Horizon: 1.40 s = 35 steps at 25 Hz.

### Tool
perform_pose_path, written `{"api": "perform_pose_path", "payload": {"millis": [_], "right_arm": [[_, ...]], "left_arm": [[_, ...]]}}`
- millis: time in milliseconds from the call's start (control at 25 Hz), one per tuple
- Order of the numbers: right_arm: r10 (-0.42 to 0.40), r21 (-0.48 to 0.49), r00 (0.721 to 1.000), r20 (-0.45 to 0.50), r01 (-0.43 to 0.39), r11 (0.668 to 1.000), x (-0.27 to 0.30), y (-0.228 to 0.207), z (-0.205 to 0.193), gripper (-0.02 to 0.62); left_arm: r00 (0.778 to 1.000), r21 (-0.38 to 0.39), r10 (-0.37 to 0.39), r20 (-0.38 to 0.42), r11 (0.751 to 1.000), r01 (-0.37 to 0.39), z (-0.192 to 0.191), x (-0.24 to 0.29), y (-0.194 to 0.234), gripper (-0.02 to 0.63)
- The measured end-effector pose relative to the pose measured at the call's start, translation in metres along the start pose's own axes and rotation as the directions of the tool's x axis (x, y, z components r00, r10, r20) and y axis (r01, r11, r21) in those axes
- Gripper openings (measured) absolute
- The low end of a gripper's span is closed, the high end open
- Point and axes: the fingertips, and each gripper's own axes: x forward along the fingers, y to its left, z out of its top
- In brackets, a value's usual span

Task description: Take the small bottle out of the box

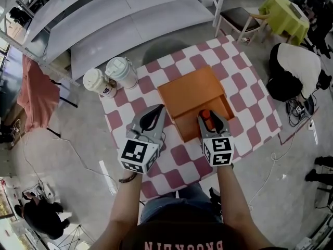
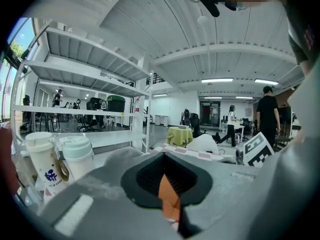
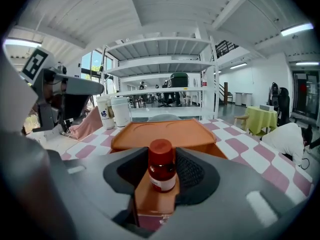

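Note:
The orange box (image 1: 195, 90) lies on the pink-and-white checkered table (image 1: 250, 92), its lid pushed back and its near end open. At that open end stands the small bottle (image 1: 206, 114), brown with a red cap. My right gripper (image 1: 210, 120) is shut on it. In the right gripper view the bottle (image 3: 162, 170) stands upright between the pads, and the box (image 3: 165, 134) stretches out behind it. My left gripper (image 1: 152, 117) hovers just left of the box, jaws together and holding nothing. Through its jaws, the left gripper view shows only a sliver of orange (image 2: 170, 199).
Two lidded paper cups (image 1: 99, 82) (image 1: 122, 72) stand at the table's far left corner. White metal shelving (image 1: 130, 20) rises behind the table. A person in a white top (image 1: 294, 69) crouches at the right, near a yellow-covered table (image 1: 283, 12). Cables lie on the floor.

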Motion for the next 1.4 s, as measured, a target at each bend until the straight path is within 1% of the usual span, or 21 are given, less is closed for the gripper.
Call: {"api": "perform_pose_path", "payload": {"millis": [120,280,400,560,1000,1400], "right_arm": [[-0.007,-0.014,1.0,-0.004,0.007,1.0,0.003,-0.001,-0.003,0.16],[-0.014,-0.032,1.0,0.008,0.014,0.999,0.001,-0.001,-0.002,0.142],[-0.012,-0.027,1.0,0.024,0.013,1.0,-0.002,0.0,0.003,0.141],[-0.009,-0.044,0.999,0.033,0.01,0.999,-0.01,0.003,0.013,0.141],[-0.024,-0.074,0.996,0.085,0.03,0.997,-0.037,0.017,0.047,0.141],[-0.068,-0.075,0.988,0.136,0.079,0.994,-0.071,0.035,0.075,0.141]], "left_arm": [[1.0,-0.003,0.006,-0.004,1.0,-0.006,-0.002,0.0,0.003,-0.003],[1.0,-0.005,0.005,-0.001,1.0,-0.005,-0.001,-0.002,0.005,-0.003],[1.0,-0.001,-0.001,0.005,1.0,0.001,0.002,-0.003,0.004,-0.003],[1.0,0.006,-0.011,0.015,1.0,0.011,0.007,-0.007,0.001,-0.003],[0.996,0.02,-0.037,0.077,0.999,0.036,0.027,-0.026,-0.004,-0.003],[0.987,0.035,-0.074,0.144,0.997,0.07,0.048,-0.053,-0.006,-0.003]]}}
